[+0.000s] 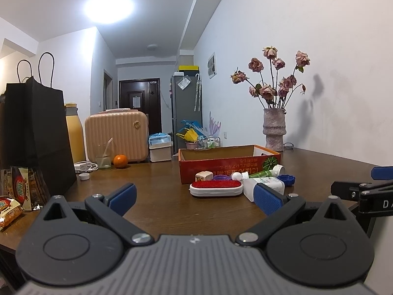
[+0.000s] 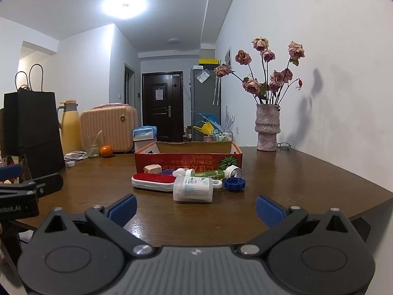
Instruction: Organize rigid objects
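Before the red box (image 2: 188, 158), a white bottle (image 2: 192, 188) lies sideways; both tongs (image 1: 195, 198) (image 2: 195, 209) gape wide.

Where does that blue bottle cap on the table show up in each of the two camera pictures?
Left wrist view: the blue cap sits right of centre, at the right end of the clutter, just above this gripper's right finger.
Right wrist view: the blue cap lies slightly right of centre, right of the white bottle.
Shared landmark: the red cardboard box behind it.
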Demonstrator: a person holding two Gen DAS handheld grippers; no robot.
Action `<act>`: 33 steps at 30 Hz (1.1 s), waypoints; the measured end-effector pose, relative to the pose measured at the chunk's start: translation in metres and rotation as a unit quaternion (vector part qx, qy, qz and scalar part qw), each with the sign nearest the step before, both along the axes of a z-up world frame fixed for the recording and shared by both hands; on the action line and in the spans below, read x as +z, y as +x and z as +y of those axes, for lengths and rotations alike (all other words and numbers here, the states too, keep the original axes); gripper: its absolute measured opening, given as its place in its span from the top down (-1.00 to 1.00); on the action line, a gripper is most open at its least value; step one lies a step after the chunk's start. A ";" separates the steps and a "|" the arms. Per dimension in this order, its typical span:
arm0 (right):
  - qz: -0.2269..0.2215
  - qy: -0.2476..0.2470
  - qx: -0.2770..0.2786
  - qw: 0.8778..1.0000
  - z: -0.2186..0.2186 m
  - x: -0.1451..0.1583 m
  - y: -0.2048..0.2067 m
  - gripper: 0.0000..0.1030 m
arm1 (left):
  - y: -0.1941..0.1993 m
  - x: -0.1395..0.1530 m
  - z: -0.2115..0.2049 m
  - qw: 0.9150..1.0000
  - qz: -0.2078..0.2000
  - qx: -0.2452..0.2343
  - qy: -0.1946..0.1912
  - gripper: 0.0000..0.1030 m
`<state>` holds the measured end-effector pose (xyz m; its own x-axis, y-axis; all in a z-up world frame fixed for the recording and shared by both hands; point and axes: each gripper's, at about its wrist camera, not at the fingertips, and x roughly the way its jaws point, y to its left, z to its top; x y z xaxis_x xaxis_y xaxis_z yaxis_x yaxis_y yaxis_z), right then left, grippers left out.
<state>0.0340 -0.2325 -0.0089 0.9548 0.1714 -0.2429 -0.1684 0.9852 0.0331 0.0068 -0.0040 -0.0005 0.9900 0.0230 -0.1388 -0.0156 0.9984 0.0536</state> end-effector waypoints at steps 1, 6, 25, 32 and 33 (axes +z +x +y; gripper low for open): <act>0.000 0.002 -0.001 1.000 -0.001 0.000 0.001 -1.00 | 0.001 0.000 0.000 1.000 0.000 -0.001 0.001 -1.00; 0.002 0.004 -0.002 1.000 0.000 -0.001 0.002 -1.00 | 0.001 -0.002 -0.002 1.000 0.004 -0.001 0.002 -1.00; -0.017 0.045 -0.006 0.999 -0.025 -0.028 0.047 -1.00 | 0.059 -0.033 -0.017 0.998 0.056 0.016 0.005 -1.00; 0.095 0.052 0.004 0.994 -0.037 -0.035 0.126 -0.31 | 0.130 -0.035 -0.015 0.991 0.115 -0.022 -0.060 -1.00; 0.099 0.057 0.010 0.993 -0.037 -0.037 0.136 -0.31 | 0.141 -0.034 -0.019 0.991 0.117 -0.027 -0.052 -1.00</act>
